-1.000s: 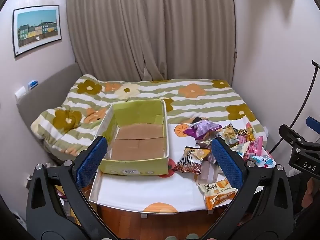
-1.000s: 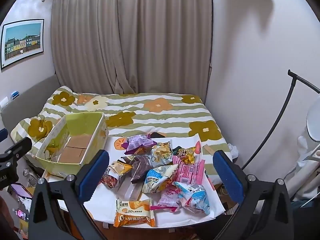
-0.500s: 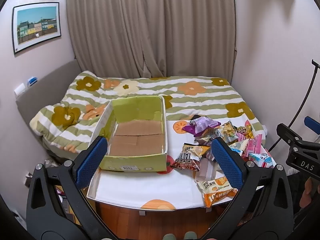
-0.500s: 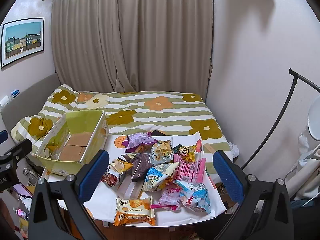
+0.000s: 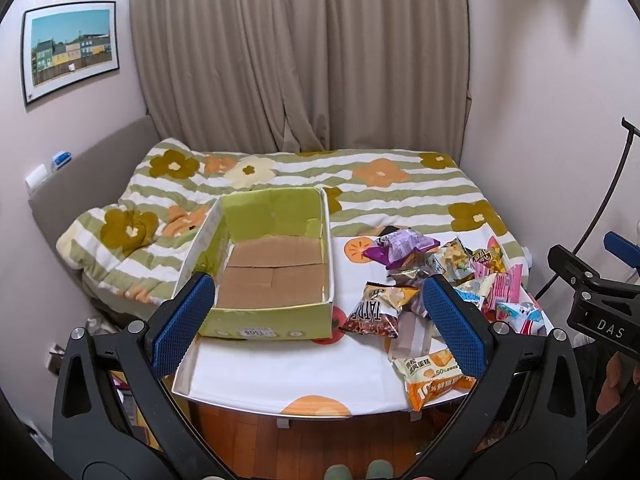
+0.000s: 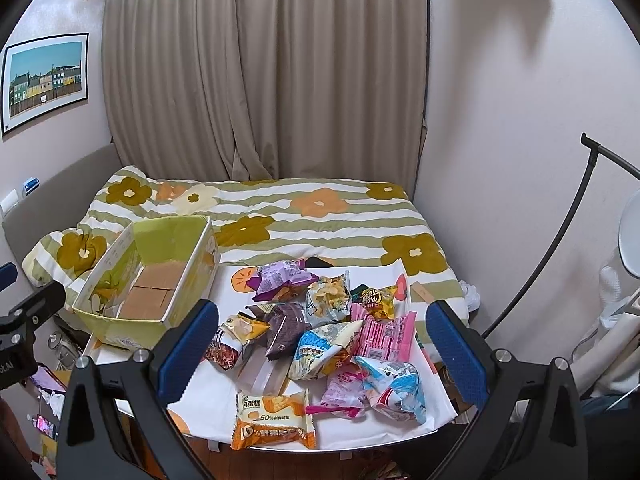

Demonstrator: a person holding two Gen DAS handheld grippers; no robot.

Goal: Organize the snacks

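An empty green cardboard box (image 5: 276,322) (image 6: 120,330) with a brown floor stands on the left of a small white table (image 5: 280,376) (image 6: 216,404). A heap of snack packets (image 5: 452,276) (image 6: 328,324) covers the table's right half; an orange cake packet (image 5: 432,376) (image 6: 274,420) lies at the front edge, a purple one (image 6: 282,276) at the back. My left gripper (image 5: 320,320) hangs open in front of the table, between box and heap. My right gripper (image 6: 322,350) hovers open before the heap. Neither holds anything.
A bed with a green-striped flower quilt (image 5: 360,184) (image 6: 320,216) lies right behind the table. Curtains and walls close the room. A black curved stand (image 6: 560,232) rises at the right. Wooden floor (image 5: 320,440) shows below the table edge.
Both views have pulled back and risen slightly, so the table and box sit a little lower and further off. Snacks and box have not moved; both grippers stay open.
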